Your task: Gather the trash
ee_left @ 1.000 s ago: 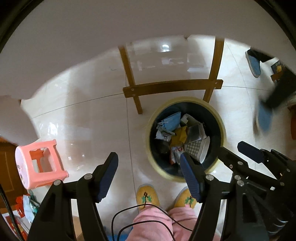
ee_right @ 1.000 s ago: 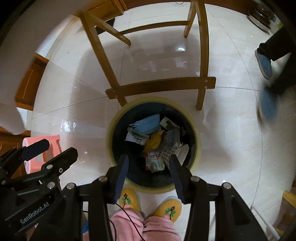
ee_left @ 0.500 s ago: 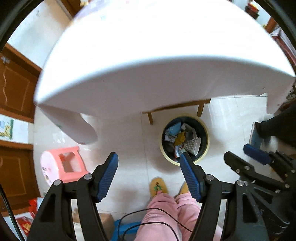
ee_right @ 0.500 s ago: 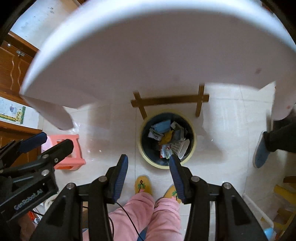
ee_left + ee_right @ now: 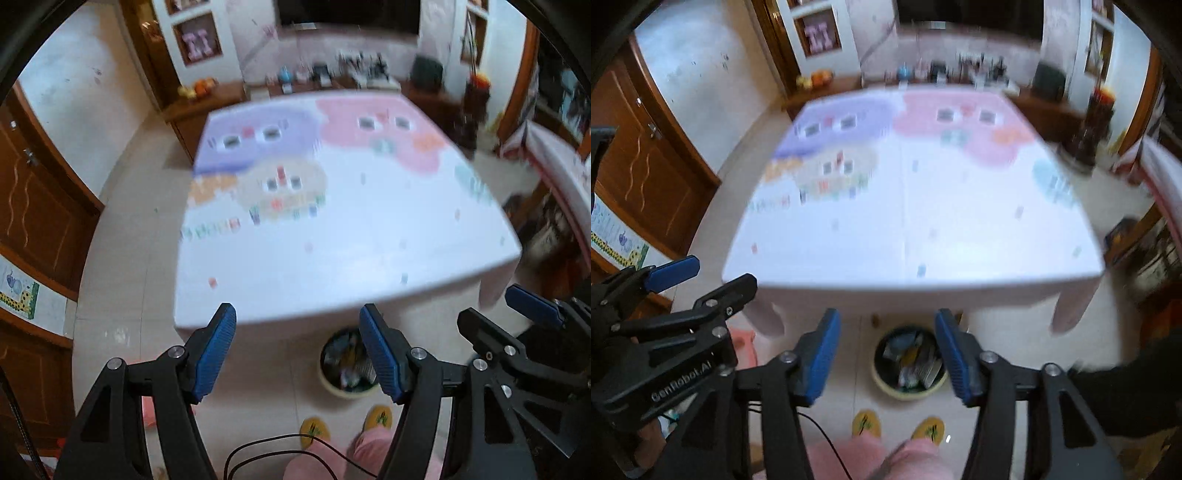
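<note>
At the bottom of both views are your pink trouser legs and yellow slippers (image 5: 866,423), standing just short of the trash bin (image 5: 908,363). The bin sits on the tiled floor in the lower middle of the frame, partly under the near edge of the table (image 5: 369,258), and it is full of crumpled paper and wrappers.

Your left gripper (image 5: 297,350) has its blue pads standing apart with nothing between them. Your right gripper (image 5: 886,356) is also empty, and its jaws are opening at this moment. In the left wrist view the right gripper shows at the lower right edge; the two tools are close beside each other, so a sideways swing could knock them together.

Beyond the pads, the tabletop fills the middle of both pictures. Its cloth carries purple, pink and beige cartoon patches and many small coloured marks, all smeared by blur. That is your main risk: I cannot tell whether any of those flecks is loose trash or only print, so you could close on the cloth itself and drag it.

Further back, along the upper edge, a sideboard (image 5: 960,79) holds small cluttered items. Reaching that far over the table could sweep something off, and those things are probably not trash.
</note>
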Tool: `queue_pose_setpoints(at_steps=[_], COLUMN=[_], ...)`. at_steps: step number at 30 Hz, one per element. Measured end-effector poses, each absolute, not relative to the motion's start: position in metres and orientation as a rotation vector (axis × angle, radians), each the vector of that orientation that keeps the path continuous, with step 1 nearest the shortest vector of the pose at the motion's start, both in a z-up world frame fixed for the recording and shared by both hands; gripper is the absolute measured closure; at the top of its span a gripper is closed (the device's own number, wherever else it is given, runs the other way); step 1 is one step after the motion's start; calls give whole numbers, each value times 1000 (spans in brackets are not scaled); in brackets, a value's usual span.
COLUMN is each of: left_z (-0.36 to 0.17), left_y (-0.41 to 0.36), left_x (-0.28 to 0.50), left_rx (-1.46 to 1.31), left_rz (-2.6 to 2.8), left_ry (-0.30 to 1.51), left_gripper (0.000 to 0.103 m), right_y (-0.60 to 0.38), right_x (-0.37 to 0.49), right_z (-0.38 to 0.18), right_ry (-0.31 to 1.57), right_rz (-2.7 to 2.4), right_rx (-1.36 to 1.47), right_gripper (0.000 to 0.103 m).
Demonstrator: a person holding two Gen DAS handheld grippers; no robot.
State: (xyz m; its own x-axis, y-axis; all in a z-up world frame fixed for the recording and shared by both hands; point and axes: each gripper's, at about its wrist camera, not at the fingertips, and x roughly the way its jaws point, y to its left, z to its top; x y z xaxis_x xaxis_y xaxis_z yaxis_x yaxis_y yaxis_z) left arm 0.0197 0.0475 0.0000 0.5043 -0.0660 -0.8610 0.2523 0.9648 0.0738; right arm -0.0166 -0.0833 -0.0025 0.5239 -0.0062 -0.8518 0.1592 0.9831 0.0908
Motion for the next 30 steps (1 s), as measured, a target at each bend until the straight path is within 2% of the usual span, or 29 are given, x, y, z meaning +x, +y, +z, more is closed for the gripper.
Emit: queue_pose_setpoints(at_steps=[5,8,11,21,30], left_z=[52,75,91,120,123], left_y=[45,41,29,3,-2], left_x=[21,20,14,4,2], left_rx=[148,108,105,78,54], left_rz=[-153,-125,-94,-37,-10], left_ry=[929,878,839,754,743], left_gripper=[30,22,21,20,19], right_y=[-97,-108,-122,-155,-156], right_x=[-9,-6,-5,-6,-8], right_z=[58,82,100,110,124], right_ry=[894,849,809,771,686], right_rz=[-95,-100,-110,-120,-111], right_rx=[156,147,164,200,108], right_gripper=[36,34,34,33,32])
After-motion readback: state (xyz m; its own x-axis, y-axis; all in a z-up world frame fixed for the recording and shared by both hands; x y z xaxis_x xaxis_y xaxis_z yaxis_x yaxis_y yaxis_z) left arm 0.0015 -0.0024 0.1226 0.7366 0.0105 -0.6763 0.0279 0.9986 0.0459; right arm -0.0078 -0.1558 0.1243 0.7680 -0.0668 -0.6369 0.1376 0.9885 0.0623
